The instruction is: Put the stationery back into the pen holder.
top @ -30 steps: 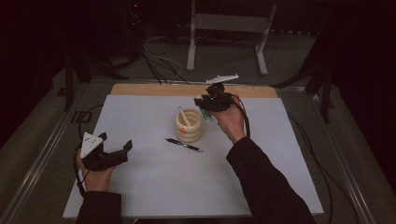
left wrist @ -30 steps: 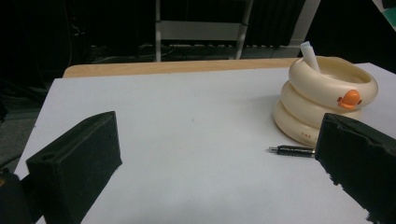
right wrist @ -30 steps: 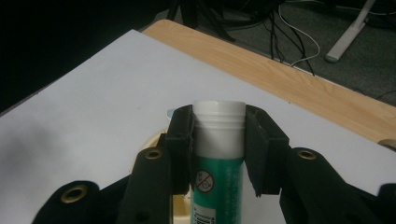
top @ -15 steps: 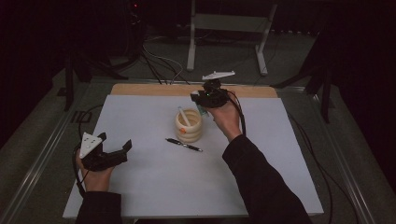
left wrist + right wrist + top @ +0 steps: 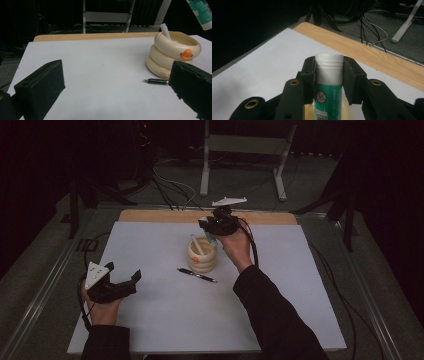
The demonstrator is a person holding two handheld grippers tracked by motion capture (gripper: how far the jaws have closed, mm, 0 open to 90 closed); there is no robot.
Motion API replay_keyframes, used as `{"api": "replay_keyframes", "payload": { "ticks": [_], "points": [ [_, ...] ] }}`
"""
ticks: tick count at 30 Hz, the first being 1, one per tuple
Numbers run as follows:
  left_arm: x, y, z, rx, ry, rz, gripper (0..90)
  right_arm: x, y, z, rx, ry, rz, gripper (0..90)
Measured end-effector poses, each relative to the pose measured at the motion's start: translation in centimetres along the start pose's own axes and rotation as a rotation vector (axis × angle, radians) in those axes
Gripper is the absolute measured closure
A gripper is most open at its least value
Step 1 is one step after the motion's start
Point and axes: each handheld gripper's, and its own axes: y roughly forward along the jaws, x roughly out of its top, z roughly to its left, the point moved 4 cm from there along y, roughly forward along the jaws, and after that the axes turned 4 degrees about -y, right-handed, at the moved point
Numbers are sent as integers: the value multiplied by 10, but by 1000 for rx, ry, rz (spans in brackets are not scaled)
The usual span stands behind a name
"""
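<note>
Around us the room is dark, cables trailing over the floor behind the bench (image 5: 165, 320), whose white sheet carries little. Our right gripper (image 5: 329, 72) has its jaws clamped on a green tube with a white cap (image 5: 328, 82), held just above the cream ringed holder (image 5: 202, 255), where a white stick (image 5: 196, 244) already leans. Our left gripper (image 5: 120, 282) rests at the near left with its jaws apart and nothing between them. We think the risk is in the lowering: the tube could catch the holder's rim or the stick and tip the light holder over. Released too high, it might bounce out towards the black pen (image 5: 196, 275) lying just beside the holder.
</note>
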Motion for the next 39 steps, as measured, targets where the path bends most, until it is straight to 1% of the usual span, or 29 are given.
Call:
{"api": "replay_keyframes", "payload": {
  "ticks": [9, 14, 16, 20, 23, 27, 35, 39],
  "points": [
    [0, 0, 0, -1, -1, 0, 7, 3, 3, 4, 10, -4, -22, 659],
    [0, 0, 0, 0, 0, 2, 7, 3, 6, 6, 20, 4, -32, 659],
    [0, 0, 0, -1, 1, 3, 7, 2, 8, 6, 31, 10, -33, 659],
    [0, 0, 0, -2, -2, -1, 7, 1, 12, 8, 32, 14, -31, 659],
    [0, 0, 0, -2, -1, 1, 7, 0, 16, 9, 43, 12, -34, 659],
    [0, 0, 0, -3, -1, 1, 7, -2, 20, 10, 49, 20, -36, 659],
    [0, 0, -1, -6, -1, 1, 7, -6, 27, 9, 50, 33, -38, 657],
    [0, 0, 0, -6, -5, -3, 7, -12, 31, 6, 36, 40, -38, 657]
  ]
}}
